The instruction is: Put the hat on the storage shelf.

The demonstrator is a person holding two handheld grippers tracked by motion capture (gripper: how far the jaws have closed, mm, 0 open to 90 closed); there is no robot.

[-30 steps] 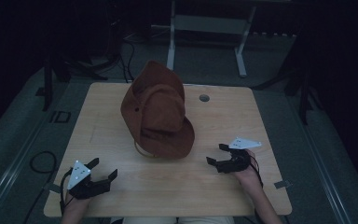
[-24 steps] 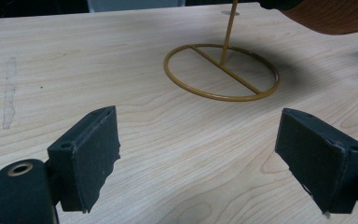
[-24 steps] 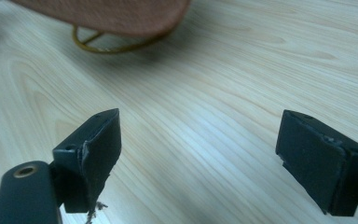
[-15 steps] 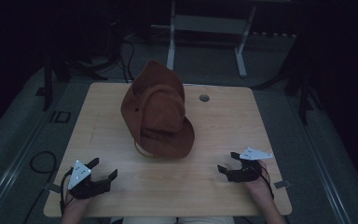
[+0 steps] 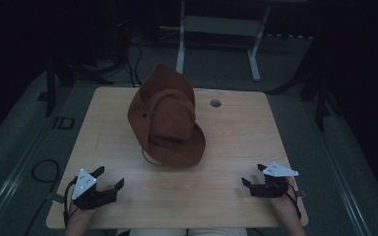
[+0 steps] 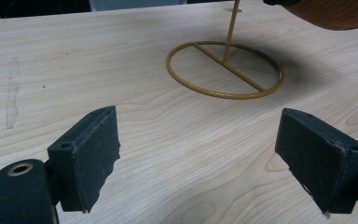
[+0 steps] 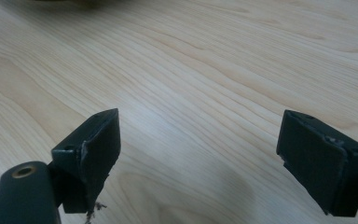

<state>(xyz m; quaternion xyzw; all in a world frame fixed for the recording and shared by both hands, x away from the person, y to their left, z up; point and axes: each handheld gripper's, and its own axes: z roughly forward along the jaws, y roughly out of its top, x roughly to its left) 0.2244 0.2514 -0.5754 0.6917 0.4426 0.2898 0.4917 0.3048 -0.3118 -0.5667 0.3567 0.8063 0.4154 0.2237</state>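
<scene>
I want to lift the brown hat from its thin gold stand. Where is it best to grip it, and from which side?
Probably grip the low front brim of the brown felt hat, coming from the person's side of the light wooden table. That edge hangs free past the gold wire stand and is thin enough for open fingers. The tall crown looks too wide, and the stand seems light, so lift gently.

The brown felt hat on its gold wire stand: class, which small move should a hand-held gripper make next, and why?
Probably the left hand-held gripper should ease forward toward the brown felt hat. Both grippers rest open and empty at the near edge of the wooden table, and the left gripper view already faces the gold wire stand, whereas the right hand-held gripper faces bare wood.
</scene>
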